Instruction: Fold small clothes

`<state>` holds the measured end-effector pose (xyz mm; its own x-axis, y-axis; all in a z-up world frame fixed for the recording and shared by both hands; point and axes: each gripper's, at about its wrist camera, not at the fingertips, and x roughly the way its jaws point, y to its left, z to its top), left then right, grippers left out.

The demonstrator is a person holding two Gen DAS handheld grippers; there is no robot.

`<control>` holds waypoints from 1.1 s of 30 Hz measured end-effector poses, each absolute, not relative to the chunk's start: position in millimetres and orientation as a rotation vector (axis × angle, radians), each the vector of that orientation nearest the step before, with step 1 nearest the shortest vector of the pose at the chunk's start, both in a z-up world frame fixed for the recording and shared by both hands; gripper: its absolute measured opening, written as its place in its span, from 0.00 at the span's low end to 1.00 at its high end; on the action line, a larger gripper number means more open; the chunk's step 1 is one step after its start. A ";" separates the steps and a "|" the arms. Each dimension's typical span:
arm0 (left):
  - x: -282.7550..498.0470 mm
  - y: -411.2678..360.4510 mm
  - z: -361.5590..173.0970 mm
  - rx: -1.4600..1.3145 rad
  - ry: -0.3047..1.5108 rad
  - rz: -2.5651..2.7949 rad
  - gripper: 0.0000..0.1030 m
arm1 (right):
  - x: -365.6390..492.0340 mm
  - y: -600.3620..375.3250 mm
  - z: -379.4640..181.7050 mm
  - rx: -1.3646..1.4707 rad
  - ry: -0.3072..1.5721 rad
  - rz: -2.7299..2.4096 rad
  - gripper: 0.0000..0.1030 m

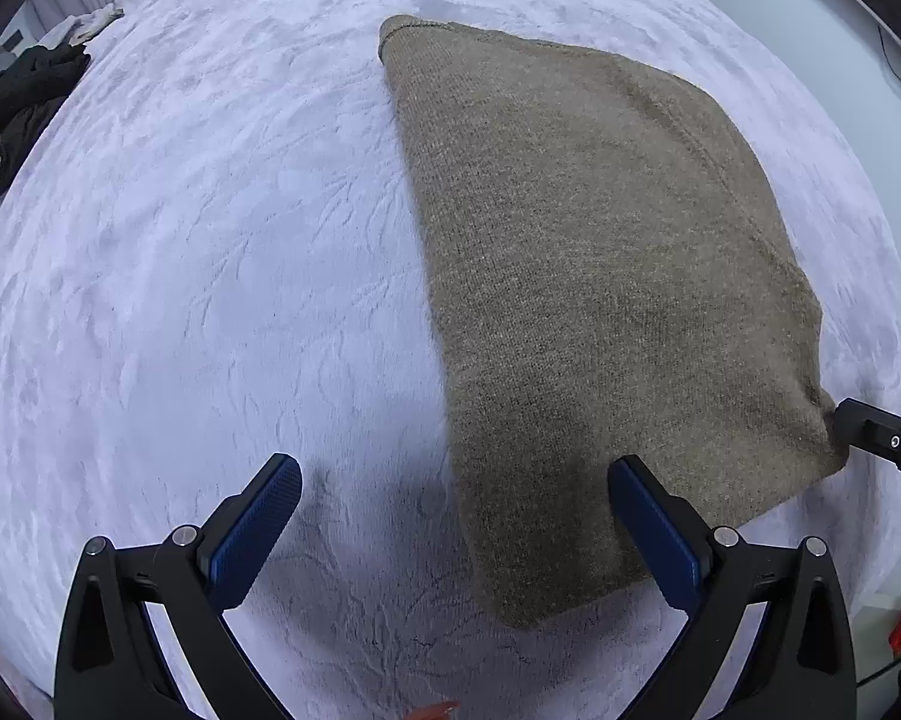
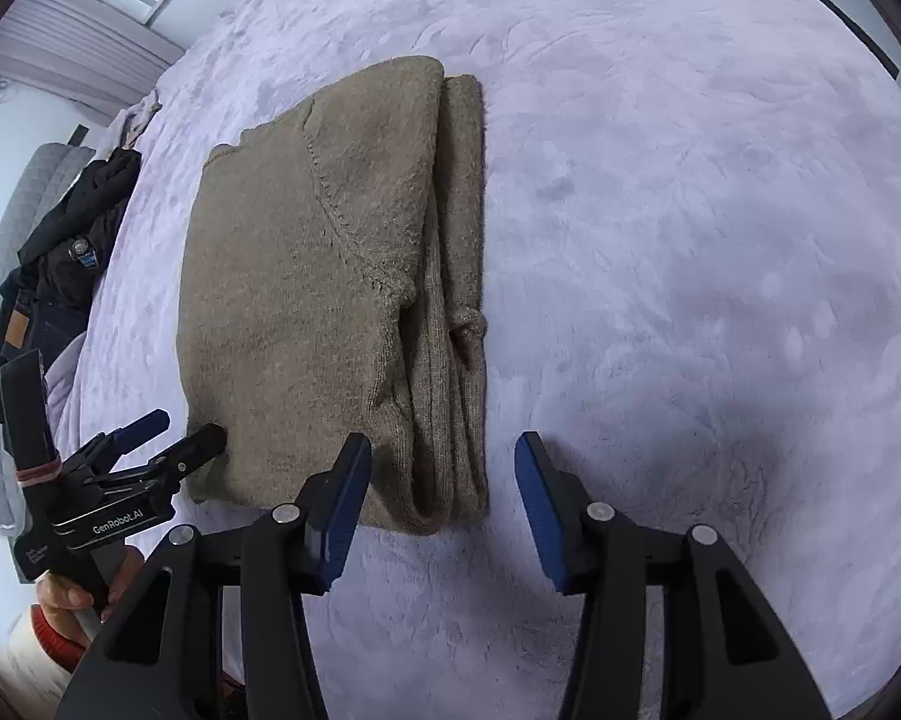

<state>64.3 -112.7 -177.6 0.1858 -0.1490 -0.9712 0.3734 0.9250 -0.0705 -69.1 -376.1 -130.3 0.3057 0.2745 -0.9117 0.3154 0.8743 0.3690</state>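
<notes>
A brown knitted sweater [image 1: 600,270] lies folded into a flat rectangle on the lilac plush blanket [image 1: 180,240]. My left gripper [image 1: 453,480] hovers open over its near left corner, one pad above the blanket and the other above the knit. One of the right gripper's fingers [image 1: 864,426] touches the sweater's right corner. In the right wrist view the sweater [image 2: 306,300] shows stacked folds along its right side. My right gripper [image 2: 441,462] stands open over that near edge, pressing on nothing. The left gripper [image 2: 180,429], held in a hand [image 2: 60,594], is open at the sweater's near left corner.
A heap of dark clothes [image 1: 24,90] [image 2: 72,240] and a pale garment [image 1: 96,21] lie at the blanket's far left edge. Grey quilted padding [image 2: 6,240] lies beyond them. Pale floor [image 1: 840,30] shows past the far right edge.
</notes>
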 end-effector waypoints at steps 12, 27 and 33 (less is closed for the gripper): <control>59.8 -91.0 -171.5 0.153 1.360 -0.372 1.00 | -73.6 -355.2 -120.1 0.462 1.237 -0.002 0.79; 106.1 -80.8 -173.3 0.075 1.368 -0.372 1.00 | -16.6 -393.2 -122.9 0.511 1.216 0.088 0.79; 117.8 -101.9 -178.4 0.018 1.383 -0.483 1.00 | 22.3 -414.3 -139.1 0.606 1.209 0.165 0.79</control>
<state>117.8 -101.9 -178.4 0.1052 -0.3177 -0.9423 0.3380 0.9026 -0.2666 22.3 -414.3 -139.1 0.3635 0.4319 -0.8254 0.1944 0.8313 0.5206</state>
